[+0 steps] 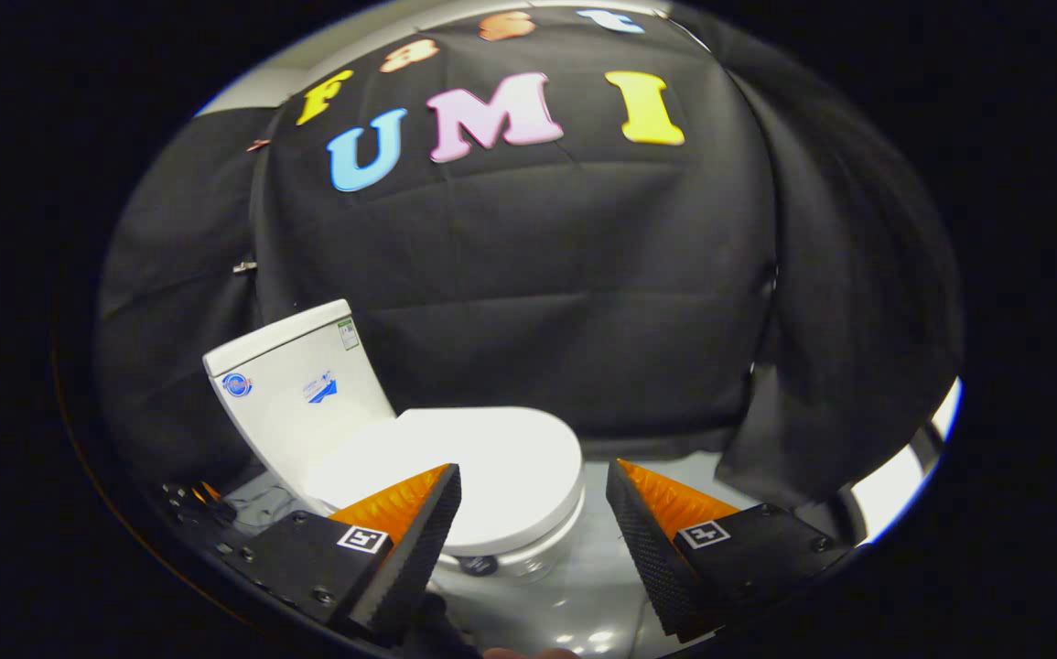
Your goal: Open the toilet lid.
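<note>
Hovering above a glossy grey floor (583, 586), the gripper (533, 485) holds its two ridged, wedge-shaped fingers (418, 535) spread wide with nothing between them. Just ahead of them, the smooth, rounded white toilet lid (482, 467) lies closed on the bowl (528, 554), its boxy tank (299, 394) behind it against the black cloth wall (537, 275).

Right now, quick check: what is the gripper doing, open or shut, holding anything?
Gripper: jaws open wide, holding nothing; the closed white plastic toilet lid lies just ahead of them, untouched.
</note>
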Action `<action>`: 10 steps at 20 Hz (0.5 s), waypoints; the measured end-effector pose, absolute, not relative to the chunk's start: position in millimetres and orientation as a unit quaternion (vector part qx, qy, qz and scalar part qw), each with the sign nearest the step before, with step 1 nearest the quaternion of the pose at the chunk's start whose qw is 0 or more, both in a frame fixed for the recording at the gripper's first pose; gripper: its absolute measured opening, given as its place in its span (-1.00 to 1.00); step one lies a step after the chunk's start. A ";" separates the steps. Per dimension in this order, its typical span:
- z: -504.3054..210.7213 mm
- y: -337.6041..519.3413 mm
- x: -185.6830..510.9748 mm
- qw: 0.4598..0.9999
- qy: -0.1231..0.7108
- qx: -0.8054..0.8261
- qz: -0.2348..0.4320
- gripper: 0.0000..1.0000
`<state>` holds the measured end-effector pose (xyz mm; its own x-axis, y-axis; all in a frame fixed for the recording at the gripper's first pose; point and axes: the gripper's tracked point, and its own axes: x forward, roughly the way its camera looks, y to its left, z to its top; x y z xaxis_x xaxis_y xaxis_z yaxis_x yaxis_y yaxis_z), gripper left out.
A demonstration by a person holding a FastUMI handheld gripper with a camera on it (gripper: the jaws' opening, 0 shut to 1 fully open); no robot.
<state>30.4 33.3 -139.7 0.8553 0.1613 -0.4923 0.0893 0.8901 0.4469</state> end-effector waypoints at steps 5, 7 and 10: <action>-216.8 43.7 31.4 0.887 0.341 0.310 0.000 0.96; -235.3 54.4 29.0 0.863 0.360 0.356 0.006 0.96; -260.5 78.0 18.4 0.809 0.395 0.436 0.018 0.95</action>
